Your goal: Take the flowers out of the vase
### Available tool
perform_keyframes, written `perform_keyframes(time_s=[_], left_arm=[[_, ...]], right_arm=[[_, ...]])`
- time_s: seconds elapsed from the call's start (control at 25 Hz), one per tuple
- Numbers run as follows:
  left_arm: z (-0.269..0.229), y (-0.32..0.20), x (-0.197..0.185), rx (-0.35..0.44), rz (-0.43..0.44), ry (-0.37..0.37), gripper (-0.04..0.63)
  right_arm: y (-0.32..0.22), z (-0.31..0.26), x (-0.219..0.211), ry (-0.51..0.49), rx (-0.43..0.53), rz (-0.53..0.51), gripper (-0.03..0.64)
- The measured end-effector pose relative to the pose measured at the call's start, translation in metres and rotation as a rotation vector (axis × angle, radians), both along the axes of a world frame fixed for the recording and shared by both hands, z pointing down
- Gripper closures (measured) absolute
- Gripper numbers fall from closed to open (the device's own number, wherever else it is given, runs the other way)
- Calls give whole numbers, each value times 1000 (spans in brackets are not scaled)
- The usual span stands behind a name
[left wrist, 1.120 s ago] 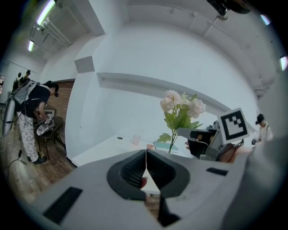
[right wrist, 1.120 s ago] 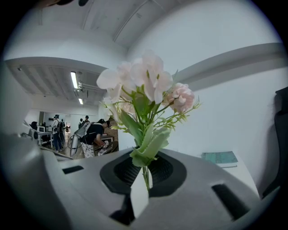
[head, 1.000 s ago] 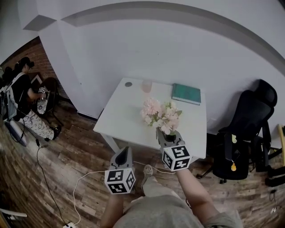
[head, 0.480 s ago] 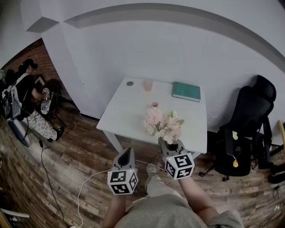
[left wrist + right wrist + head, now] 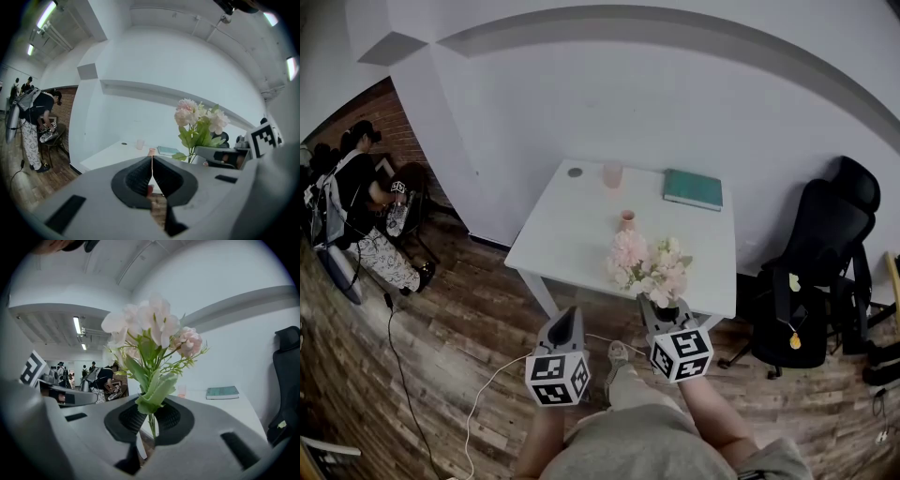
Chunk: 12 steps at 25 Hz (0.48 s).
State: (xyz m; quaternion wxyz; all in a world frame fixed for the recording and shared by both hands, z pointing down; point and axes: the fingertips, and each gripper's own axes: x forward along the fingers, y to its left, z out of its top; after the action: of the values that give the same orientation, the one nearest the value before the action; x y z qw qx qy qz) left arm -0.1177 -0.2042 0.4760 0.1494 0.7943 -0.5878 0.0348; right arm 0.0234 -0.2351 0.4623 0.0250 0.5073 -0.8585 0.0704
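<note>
A bunch of pale pink and white flowers [image 5: 650, 267] with green leaves is clear of the vase and hangs over the table's near edge. My right gripper [image 5: 660, 306] is shut on its thin green stems; in the right gripper view the stems [image 5: 151, 422] run down between the closed jaws. The small pink vase [image 5: 626, 220] stands upright in the middle of the white table [image 5: 572, 230]. My left gripper [image 5: 567, 317] hovers in front of the table beside the right one, jaws closed together with nothing in them. In the left gripper view the flowers [image 5: 198, 121] show to the right.
A pink cup [image 5: 612, 175] and a green book [image 5: 693, 190] lie at the table's far side, and a small dark disc [image 5: 574, 172] at its far left corner. A black office chair [image 5: 825, 267] stands right of the table. A person [image 5: 352, 202] bends over at far left. A white cable [image 5: 483, 389] trails on the wooden floor.
My right gripper has drawn the flowers back toward me, off the vase, which now stands uncovered on the table. The left gripper has shifted only slightly.
</note>
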Motion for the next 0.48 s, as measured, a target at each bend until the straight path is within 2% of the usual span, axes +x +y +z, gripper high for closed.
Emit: perform_keyframes(time_s=[0.48], left_arm=[[-1,-11,-7,-6,-11,15,588]], right_arm=[[-4,5,-3,3,-17,3,584]])
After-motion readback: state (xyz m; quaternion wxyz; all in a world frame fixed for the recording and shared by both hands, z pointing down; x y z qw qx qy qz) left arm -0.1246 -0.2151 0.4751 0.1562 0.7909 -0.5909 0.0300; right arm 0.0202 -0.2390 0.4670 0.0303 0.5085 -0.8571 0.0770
